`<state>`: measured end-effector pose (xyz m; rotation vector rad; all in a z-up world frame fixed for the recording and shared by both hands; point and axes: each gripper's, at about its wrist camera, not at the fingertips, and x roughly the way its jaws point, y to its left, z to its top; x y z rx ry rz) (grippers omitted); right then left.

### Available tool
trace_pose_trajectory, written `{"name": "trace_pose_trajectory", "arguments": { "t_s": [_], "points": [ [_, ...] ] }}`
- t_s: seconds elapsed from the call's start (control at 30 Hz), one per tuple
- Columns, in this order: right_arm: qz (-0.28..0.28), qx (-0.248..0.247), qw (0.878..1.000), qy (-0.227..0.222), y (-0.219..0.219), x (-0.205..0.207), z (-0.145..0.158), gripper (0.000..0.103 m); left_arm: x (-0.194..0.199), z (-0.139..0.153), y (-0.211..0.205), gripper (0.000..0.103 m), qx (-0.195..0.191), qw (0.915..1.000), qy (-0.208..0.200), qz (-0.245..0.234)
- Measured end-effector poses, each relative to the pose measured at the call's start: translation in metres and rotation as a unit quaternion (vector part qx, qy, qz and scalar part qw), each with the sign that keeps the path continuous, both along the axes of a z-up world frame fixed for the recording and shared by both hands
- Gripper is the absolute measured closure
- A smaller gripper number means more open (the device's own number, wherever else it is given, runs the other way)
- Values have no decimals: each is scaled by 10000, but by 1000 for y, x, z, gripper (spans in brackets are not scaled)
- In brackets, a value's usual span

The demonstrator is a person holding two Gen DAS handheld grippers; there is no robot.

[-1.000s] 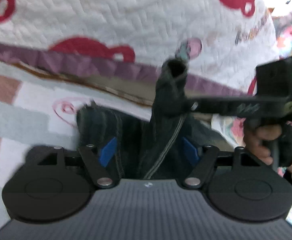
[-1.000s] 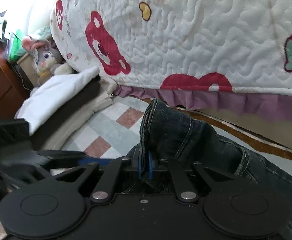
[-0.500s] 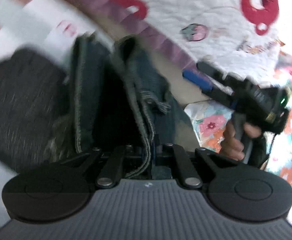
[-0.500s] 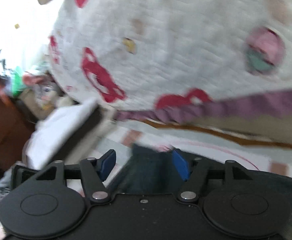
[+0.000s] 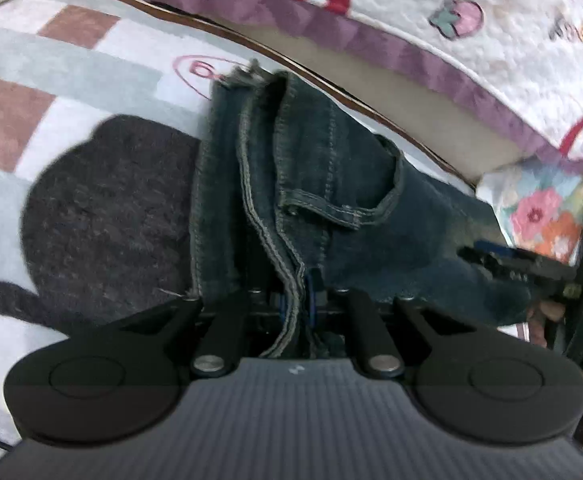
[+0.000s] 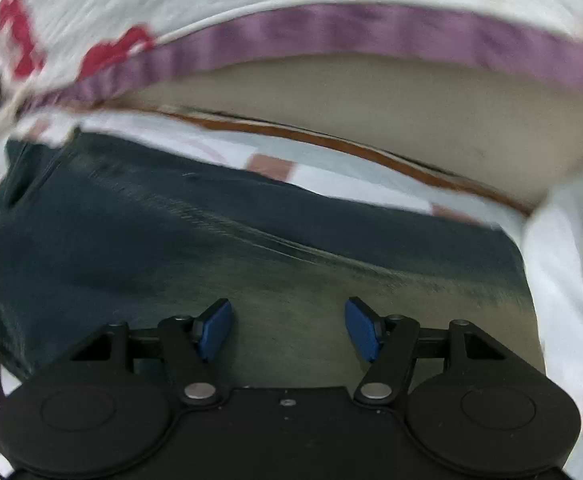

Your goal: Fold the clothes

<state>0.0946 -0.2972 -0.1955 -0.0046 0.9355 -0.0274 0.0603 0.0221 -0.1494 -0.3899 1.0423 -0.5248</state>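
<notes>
One pair of dark jeans (image 5: 331,184) lies on the checked mat (image 5: 71,64), bunched in folds beside the bed's base, and a stitched seam edge of it runs straight into my left gripper (image 5: 295,304). My left jaws are nearly together but easing apart at this moment, the blue pads still pressing that seam between them, and the tool tilts steeply down toward the mat. My right gripper (image 6: 287,330) stands wide, its two blue pads (image 6: 213,330) well apart and clear of the cloth, hovering over a flat, faded stretch of denim (image 6: 251,248) and angled sharply down; from my left view I see it reaching in low from the right, with my hand (image 5: 547,316) around its grip. One dark grey knit piece (image 5: 107,216) lies on the mat just left of the jeans, touching them. Behind runs one white quilt (image 5: 471,32) with red prints and a purple border. The right view is blurred.
</notes>
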Motion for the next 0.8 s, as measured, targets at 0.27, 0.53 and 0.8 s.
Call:
{"name": "trace_pose_trajectory", "arguments": {
  "t_s": [0.27,0.53,0.8],
  "points": [
    [52,-67,9999,-128,-19,-7,8,35,-33,56,-22,78,252,9765,-2081,-499],
    [-1212,-65,9918,-402,-92,-61,45,34,-47,85,-36,76,361,9512,-3062,101],
    [-2725,3462,8934,-876,-175,-155,0,34,-37,59,-105,76,-196,9763,-2096,-494]
  ]
}}
